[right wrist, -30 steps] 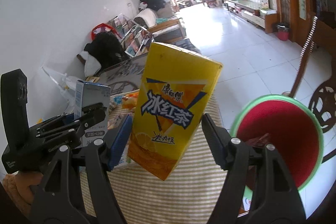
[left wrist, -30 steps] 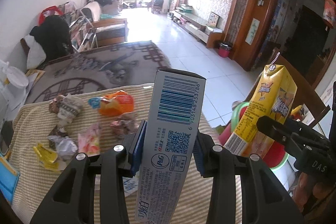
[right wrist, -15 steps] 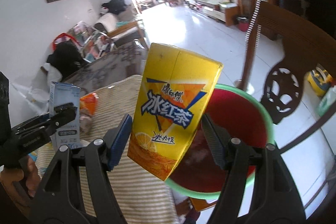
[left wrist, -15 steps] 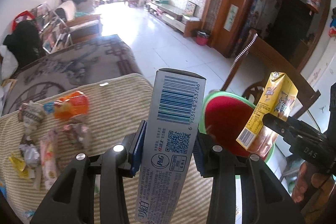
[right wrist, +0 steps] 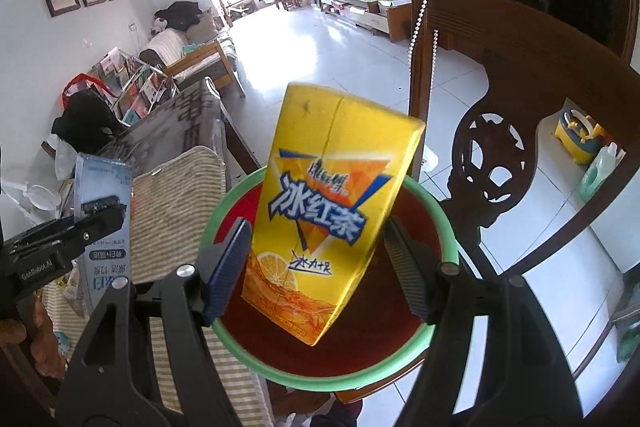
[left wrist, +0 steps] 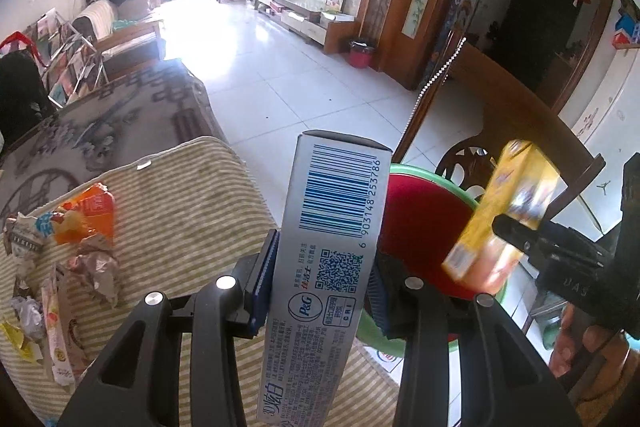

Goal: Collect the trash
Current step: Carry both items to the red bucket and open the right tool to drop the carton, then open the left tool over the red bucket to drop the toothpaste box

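Striped cloth (left wrist: pixel 192 227) is covering the table at the left of my left-wrist view, with crumpled wrappers (left wrist: pixel 60 247) lying scattered at the far left edge. My left gripper (left wrist: pixel 320 287) is clamping a grey-blue toothpaste box (left wrist: pixel 336 227) at center frame, its long axis running from bottom center up toward the middle, barcode end farthest from me. To the right, the red basin (left wrist: pixel 424 227) with its green rim is sitting behind the box. I judge I am mid-drop, and this box calls for a shift right over the basin before letting go. Tiled floor and a carved wooden chair (right wrist: pixel 520 107) are filling the right-wrist view. My right gripper (right wrist: pixel 320 267) is spreading its jaws, pads standing clear of the yellow tea carton (right wrist: pixel 332 203), which is hanging blurred between them directly over the basin (right wrist: pixel 320 379), long axis tilting toward upper right.
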The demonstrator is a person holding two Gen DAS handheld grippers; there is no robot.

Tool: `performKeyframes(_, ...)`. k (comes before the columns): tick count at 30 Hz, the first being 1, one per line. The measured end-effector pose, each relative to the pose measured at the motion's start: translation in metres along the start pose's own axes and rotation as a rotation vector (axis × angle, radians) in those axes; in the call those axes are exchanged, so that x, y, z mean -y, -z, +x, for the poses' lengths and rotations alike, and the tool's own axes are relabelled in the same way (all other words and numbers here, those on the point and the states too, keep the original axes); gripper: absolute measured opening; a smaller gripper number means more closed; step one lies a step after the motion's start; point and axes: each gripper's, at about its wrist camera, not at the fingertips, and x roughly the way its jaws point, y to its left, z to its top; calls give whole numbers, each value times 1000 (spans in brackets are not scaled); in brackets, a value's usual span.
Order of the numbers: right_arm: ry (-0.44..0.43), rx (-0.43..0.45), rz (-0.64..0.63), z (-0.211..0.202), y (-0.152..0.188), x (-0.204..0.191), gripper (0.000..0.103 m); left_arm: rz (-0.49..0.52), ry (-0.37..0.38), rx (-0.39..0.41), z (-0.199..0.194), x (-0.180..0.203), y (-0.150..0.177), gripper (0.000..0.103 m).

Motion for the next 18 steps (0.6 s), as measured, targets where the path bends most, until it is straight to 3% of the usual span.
performKeyframes(9, 32, 35, 115, -9, -2, 34, 87, 49, 40, -54, 26, 22, -4, 38)
performKeyframes(18, 84, 56, 161, -23, 1, 48, 87, 97, 173, -74, 45, 67, -19, 39)
